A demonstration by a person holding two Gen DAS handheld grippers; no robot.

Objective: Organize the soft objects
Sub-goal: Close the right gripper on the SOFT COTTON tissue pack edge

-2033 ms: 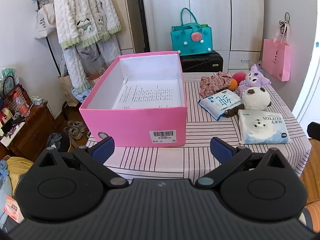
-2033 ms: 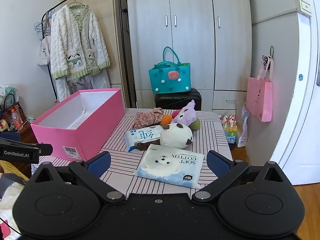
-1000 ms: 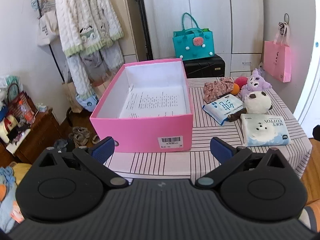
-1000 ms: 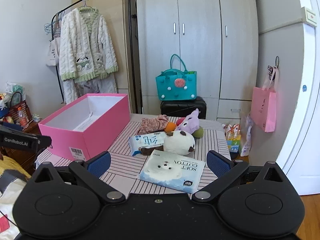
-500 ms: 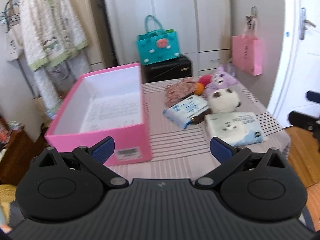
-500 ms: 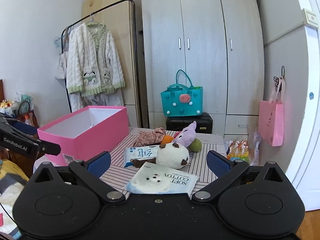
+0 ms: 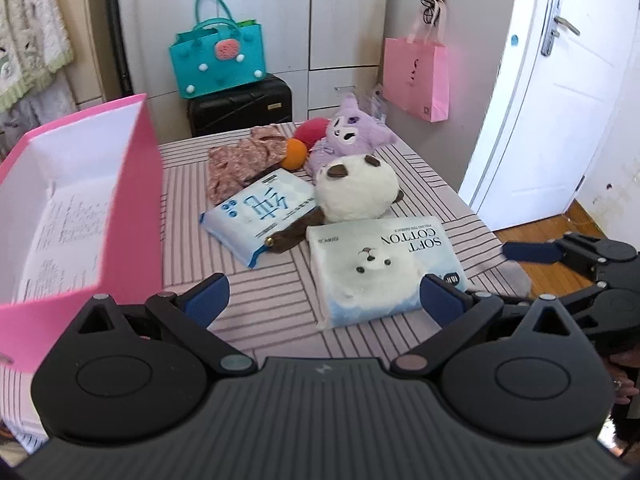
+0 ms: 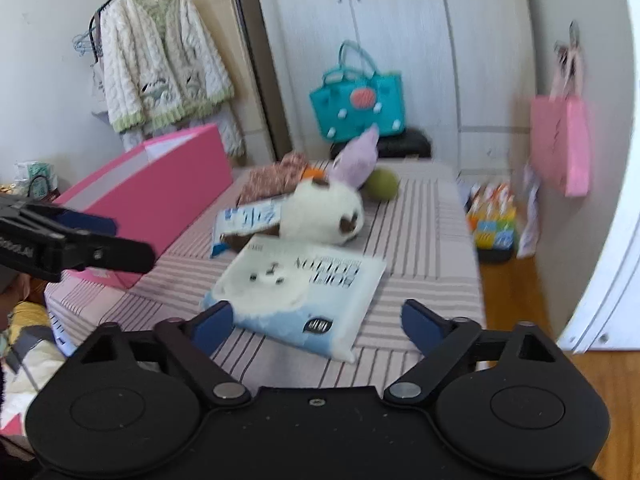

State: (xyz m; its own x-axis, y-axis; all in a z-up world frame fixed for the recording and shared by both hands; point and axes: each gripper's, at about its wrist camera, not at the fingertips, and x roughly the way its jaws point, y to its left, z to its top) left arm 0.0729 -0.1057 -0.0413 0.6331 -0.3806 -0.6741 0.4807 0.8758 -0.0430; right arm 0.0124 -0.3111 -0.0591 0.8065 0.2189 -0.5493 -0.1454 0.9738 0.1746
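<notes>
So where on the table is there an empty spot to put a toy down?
Bare striped cloth lies between the pink box and the blue wipes pack, and along the near edge in front of the Soft Cotton tissue pack. The far right corner is crowded: panda plush, purple plush, floral cloth.

pink box [image 7: 132, 200], pink-and-dark striped tablecloth [image 7: 272, 292], white-and-brown plush [image 7: 356, 188], purple plush [image 7: 348, 136], teal bag [image 7: 218, 60]
</notes>
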